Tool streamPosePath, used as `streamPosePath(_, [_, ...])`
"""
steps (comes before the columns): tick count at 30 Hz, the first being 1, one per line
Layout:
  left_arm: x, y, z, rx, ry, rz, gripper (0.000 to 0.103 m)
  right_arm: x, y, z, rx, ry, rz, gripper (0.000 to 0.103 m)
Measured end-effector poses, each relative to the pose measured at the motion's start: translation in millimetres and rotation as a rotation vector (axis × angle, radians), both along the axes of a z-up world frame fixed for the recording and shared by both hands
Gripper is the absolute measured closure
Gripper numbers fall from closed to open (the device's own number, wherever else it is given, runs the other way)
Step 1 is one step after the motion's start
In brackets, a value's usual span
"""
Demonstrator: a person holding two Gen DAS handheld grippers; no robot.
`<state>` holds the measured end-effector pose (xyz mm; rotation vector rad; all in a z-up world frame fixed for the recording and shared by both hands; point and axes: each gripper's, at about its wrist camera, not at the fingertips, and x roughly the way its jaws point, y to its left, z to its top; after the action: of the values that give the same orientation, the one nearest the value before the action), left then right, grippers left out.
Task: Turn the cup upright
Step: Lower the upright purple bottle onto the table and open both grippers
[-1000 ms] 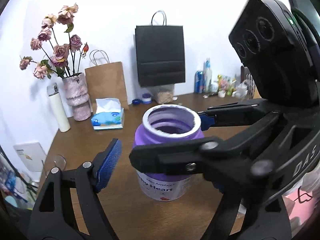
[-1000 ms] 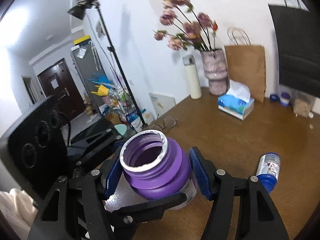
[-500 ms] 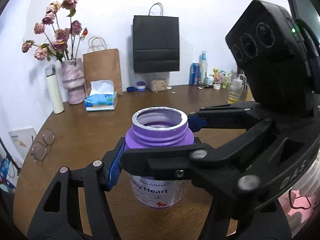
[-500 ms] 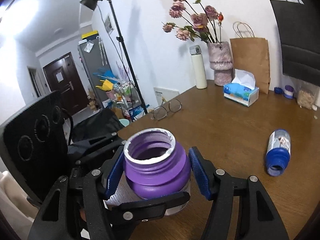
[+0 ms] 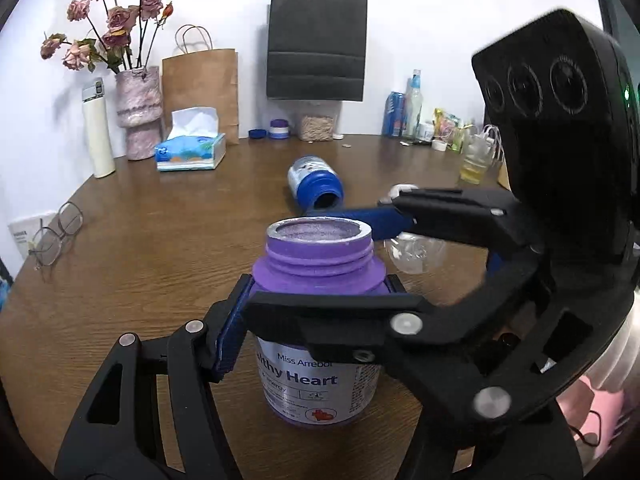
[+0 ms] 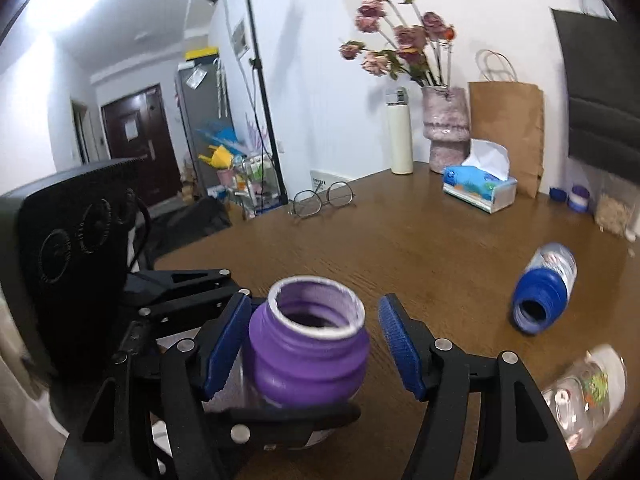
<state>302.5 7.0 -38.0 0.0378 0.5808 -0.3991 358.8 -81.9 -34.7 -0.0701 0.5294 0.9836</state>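
Observation:
A purple bottle-shaped cup (image 5: pixel 316 320) with a white "Healthy Heart" label stands upright on the brown table (image 5: pixel 160 248), mouth up; it also shows in the right wrist view (image 6: pixel 308 356). My left gripper (image 5: pixel 316 300) is shut on its shoulder. My right gripper (image 6: pixel 316 340) stands open around its neck, with a gap at the right pad (image 6: pixel 400 348). A blue cup (image 5: pixel 316 184) lies on its side behind it, and shows in the right wrist view (image 6: pixel 544 288). A clear cup (image 6: pixel 588 392) lies on its side at the right.
At the back of the table stand a vase of dried roses (image 5: pixel 138 116), a cream flask (image 5: pixel 98 132), a tissue box (image 5: pixel 192 148), a brown bag (image 5: pixel 200 88) and a black bag (image 5: pixel 316 40). Glasses (image 5: pixel 56 232) lie at the left edge. Small bottles (image 5: pixel 408 112) stand at the back right.
The purple cup has come down and now rests upright on the table. The left gripper has closed on it. The right gripper's right pad has drawn away from it.

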Motion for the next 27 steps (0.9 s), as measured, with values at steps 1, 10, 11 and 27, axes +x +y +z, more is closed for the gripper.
streamPosePath(1, [-2.3, -3.2, -2.3, 0.006, 0.001, -0.002, 0.043, -1.8, -2.8, -1.6, -0.001, 0.011, -0.009, 0.033])
streamPosePath(10, [-15.3, -20.8, -17.0, 0.039, 0.023, 0.003, 0.030, -33.4, -19.6, -11.3, -0.059, -0.028, -0.083, 0.044])
streamPosePath(11, [-17.1, -21.6, -17.7, 0.047, 0.025, 0.004, 0.025, -36.9, -20.0, -11.4, -0.064, -0.038, -0.085, 0.044])
streamPosePath(27, [-48.6, -3.7, -8.5, 0.073, -0.030, 0.119, 0.010, -61.8, -35.8, 2.1, -0.063, -0.058, -0.234, 0.027])
